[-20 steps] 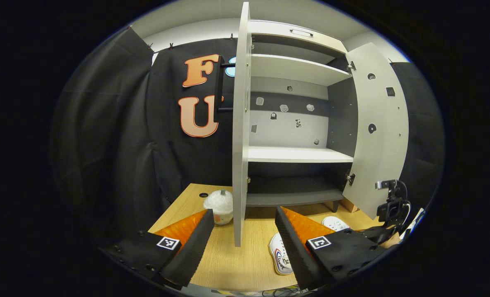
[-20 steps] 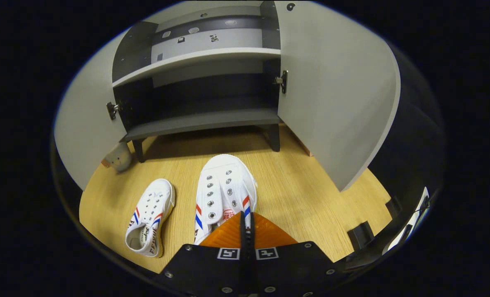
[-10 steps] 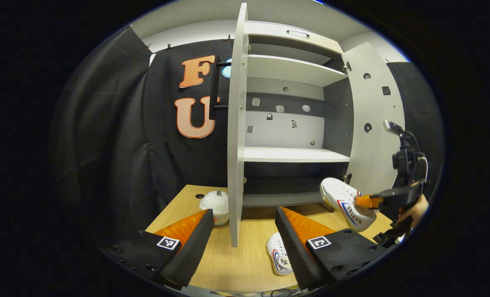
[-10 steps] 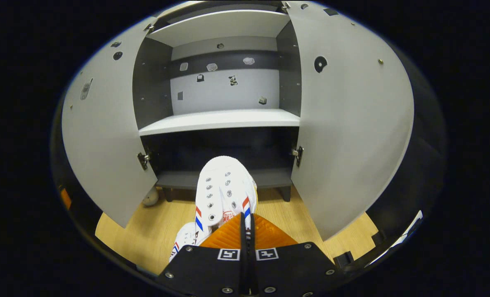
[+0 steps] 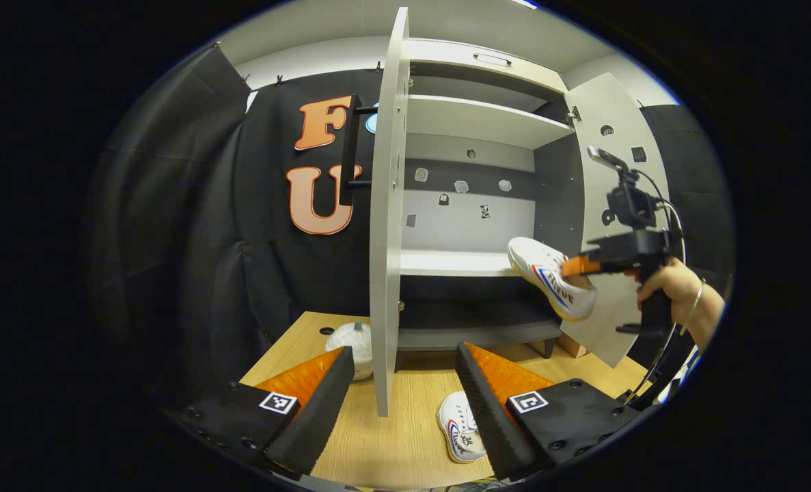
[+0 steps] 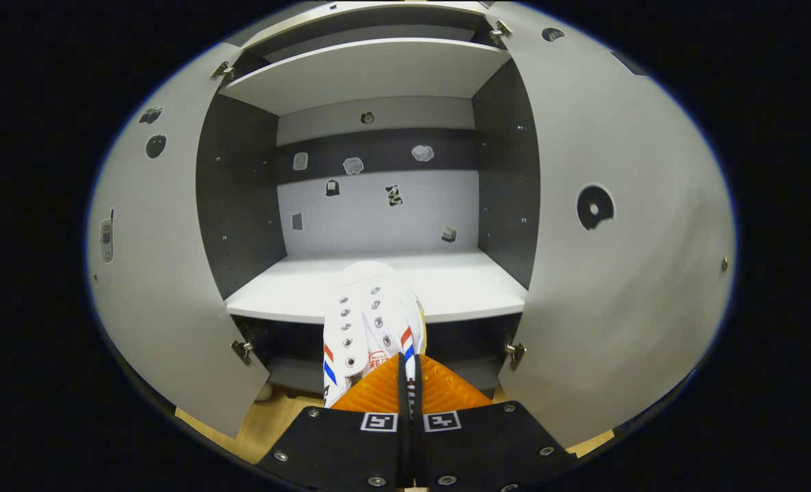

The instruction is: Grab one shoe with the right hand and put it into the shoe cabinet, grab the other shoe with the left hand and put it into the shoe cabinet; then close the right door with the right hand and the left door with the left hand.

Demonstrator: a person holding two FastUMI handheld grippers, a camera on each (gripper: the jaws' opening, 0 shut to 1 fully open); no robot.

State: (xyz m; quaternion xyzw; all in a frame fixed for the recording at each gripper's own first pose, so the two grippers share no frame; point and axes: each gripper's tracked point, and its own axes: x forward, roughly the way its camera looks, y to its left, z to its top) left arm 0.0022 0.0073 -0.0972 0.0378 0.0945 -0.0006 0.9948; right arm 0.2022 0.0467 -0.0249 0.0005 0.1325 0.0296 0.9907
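The right tool (image 6: 405,369) was clamped on the heel end of one white shoe (image 6: 367,318), held in the air with its toe over the front edge of the cabinet's (image 6: 507,150) middle shelf (image 6: 460,287), both doors open. The left tool (image 5: 398,383) stood wide, gripping nothing, above the worktop (image 5: 405,430); the other shoe (image 5: 456,430) lay there just beside its right finger

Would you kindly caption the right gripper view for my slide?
Right gripper carries a white shoe toward the open cabinet's middle shelf.
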